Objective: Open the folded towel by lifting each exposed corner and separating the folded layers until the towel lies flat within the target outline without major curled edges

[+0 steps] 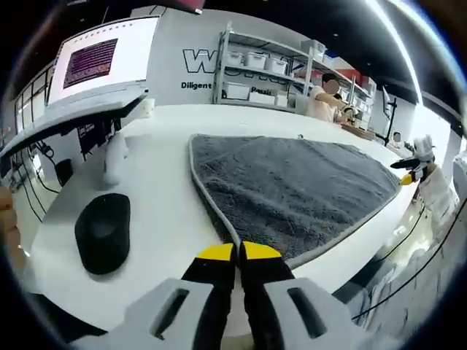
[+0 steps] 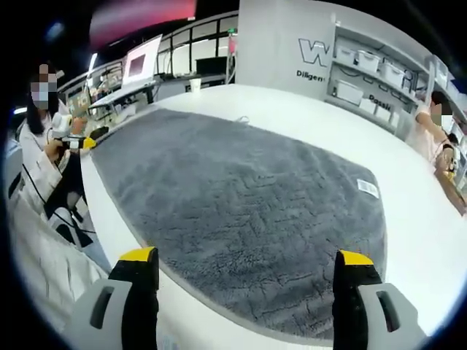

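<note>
White counter (image 1: 157,182), rounded at its near edge, and spread across it a grey towel (image 1: 292,186), opened out wide with a paler hemmed border running along its edges. In the right gripper view the towel (image 2: 241,211) reaches close to the counter's (image 2: 292,117) near edge, a small white label (image 2: 368,187) lying on its surface toward one corner. Off to the towel's side in the left gripper view, a black computer mouse (image 1: 103,232) sits on bare counter, well apart from the cloth.
</note>
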Demonstrator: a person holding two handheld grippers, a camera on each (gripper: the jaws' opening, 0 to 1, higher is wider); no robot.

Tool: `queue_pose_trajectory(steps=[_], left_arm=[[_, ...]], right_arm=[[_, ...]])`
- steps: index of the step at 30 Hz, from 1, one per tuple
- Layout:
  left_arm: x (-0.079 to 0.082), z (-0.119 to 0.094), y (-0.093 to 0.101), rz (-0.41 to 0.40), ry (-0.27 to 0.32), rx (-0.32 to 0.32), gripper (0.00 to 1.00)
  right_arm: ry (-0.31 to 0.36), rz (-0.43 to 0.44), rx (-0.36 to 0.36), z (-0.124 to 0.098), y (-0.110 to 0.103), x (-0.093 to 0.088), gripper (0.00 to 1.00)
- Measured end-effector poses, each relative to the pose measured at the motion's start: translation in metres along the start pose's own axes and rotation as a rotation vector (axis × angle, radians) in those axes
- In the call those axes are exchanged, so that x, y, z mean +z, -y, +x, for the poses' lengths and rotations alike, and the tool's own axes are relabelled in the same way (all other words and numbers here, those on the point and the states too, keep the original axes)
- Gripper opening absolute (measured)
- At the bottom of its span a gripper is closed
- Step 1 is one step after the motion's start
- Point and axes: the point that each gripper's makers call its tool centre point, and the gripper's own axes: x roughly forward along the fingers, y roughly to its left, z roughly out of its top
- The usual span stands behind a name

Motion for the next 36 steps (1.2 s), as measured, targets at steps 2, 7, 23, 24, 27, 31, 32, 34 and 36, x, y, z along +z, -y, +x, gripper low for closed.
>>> queue_pose_trajectory(steps=[2, 7, 23, 24, 27, 31, 32, 34, 36], left_arm=[[-0.002, -0.001, -0.001, 0.001, -0.016, 0.005, 0.02], [-0.008, -0.003, -0.004, -0.012, -0.05, 0.023, 0.02], [-0.009, -0.005, -0.005, 0.042, -0.092, 0.031, 0.1], [-0.005, -0.005, -0.004, 0.038, -0.083, 0.025, 0.16], [0.01, -0.004, -0.003, 0.024, -0.053, 0.024, 0.3], [0.037, 0.004, 0.002, 0.06, -0.008, 0.009, 0.29], [0.041, 0.006, 0.004, 0.063, -0.001, 0.003, 0.29], [0.065, 0.015, 0.012, 0.073, 0.038, -0.025, 0.33], [0.085, 0.024, 0.016, 0.079, 0.056, -0.04, 0.37]], right_arm=[[-0.005, 0.005, -0.003, 0.001, 0.001, -0.002, 0.99], [-0.01, 0.006, 0.002, 0.001, -0.001, -0.004, 0.99], [-0.011, 0.036, -0.006, -0.003, 0.014, -0.012, 0.99], [-0.008, 0.038, -0.008, -0.004, 0.015, -0.011, 0.99], [0.006, 0.041, -0.018, -0.008, 0.023, -0.009, 0.99], [0.026, 0.029, -0.033, -0.014, 0.037, 0.001, 0.99], [0.044, 0.023, -0.038, -0.016, 0.042, 0.008, 0.99], [0.059, 0.016, -0.042, -0.018, 0.048, 0.017, 0.97], [0.092, -0.014, -0.051, -0.021, 0.059, 0.032, 0.94]])
